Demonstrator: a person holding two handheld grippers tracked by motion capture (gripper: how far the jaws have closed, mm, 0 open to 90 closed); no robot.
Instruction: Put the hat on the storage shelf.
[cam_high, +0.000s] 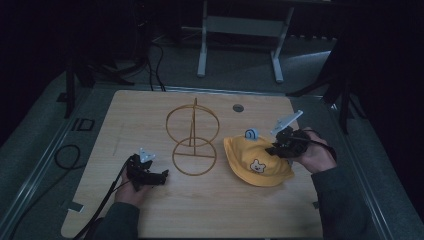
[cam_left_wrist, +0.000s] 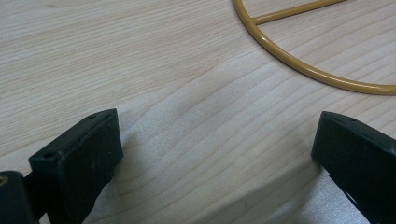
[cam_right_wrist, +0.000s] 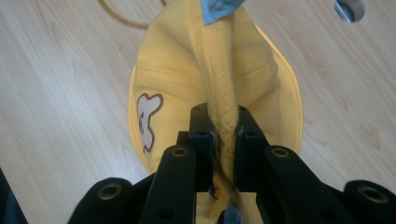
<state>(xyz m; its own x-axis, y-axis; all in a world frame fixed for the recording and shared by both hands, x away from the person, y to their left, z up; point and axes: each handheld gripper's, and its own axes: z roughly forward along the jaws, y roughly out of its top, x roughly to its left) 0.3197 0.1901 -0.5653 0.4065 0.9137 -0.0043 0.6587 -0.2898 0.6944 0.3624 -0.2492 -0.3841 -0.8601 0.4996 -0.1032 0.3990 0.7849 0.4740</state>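
- Right gripper (cam_right_wrist: 223, 135) pinches the yellow bucket hat (cam_high: 256, 162) by its brim fold, right of the wire hat stand (cam_high: 193, 137) — keep that pinch firm while lifting.
- Left gripper (cam_left_wrist: 215, 154) rests on the table (cam_high: 210, 210), fingers spread, empty — ready to steady the stand.

Left gripper view: wire stand (cam_left_wrist: 299, 65) was cut off by top and right edges; only part of its base ring and one spoke were in frame. Right gripper view: yellow hat (cam_right_wrist: 205, 84) had its fold swallowed between the pads of the right gripper (cam_right_wrist: 223, 140), and the blue tab (cam_right_wrist: 217, 9) ran off the top edge. High view: the hat's bear patch (cam_high: 258, 166) was too small to read; desk (cam_high: 150, 125) near corners left the bottom edge.
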